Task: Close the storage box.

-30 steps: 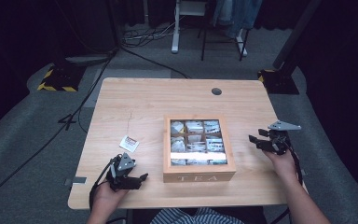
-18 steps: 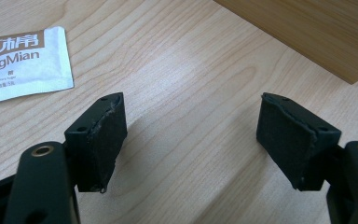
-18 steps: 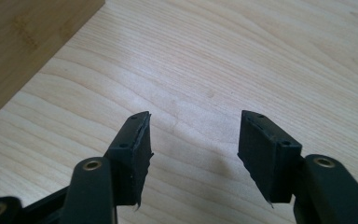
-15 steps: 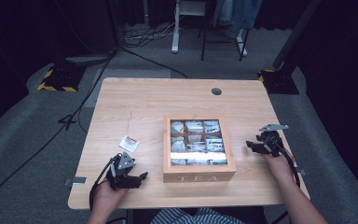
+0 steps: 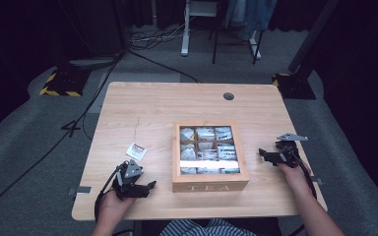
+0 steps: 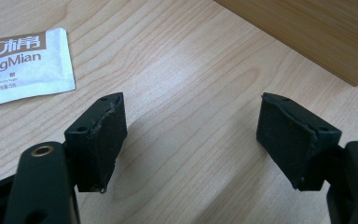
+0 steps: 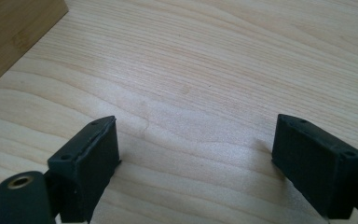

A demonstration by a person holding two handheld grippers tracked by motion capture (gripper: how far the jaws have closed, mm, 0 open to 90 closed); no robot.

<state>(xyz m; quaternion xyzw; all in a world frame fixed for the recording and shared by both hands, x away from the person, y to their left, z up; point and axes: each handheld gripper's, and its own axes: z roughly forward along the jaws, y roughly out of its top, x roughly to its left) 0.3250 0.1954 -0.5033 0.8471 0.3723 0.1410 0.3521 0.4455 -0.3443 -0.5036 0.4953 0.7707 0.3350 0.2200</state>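
Note:
A wooden tea box [image 5: 209, 182] marked TEA sits mid-table with a glass lid over several compartments of tea bags. A small white sachet [image 5: 136, 151] lies on the table left of the box; it also lies at the upper left [image 6: 23, 65] in the left gripper view. My left gripper [image 5: 147, 188] rests near the table's front edge, left of the box, open and empty [image 6: 191, 140]. My right gripper [image 5: 265, 154] hovers low just right of the box, open with nothing between its fingers [image 7: 196, 163]. A corner of the box [image 7: 14, 32] lies at the upper left of the right gripper view.
The light wooden table [image 5: 152, 108] has a round cable hole [image 5: 228, 96] at its back right. Cables trail across the grey floor behind the table, with stand bases at the back left [image 5: 61, 81] and back right [image 5: 293, 83].
My right gripper has moved left and slightly down toward the box's right side. The left gripper has stayed in place.

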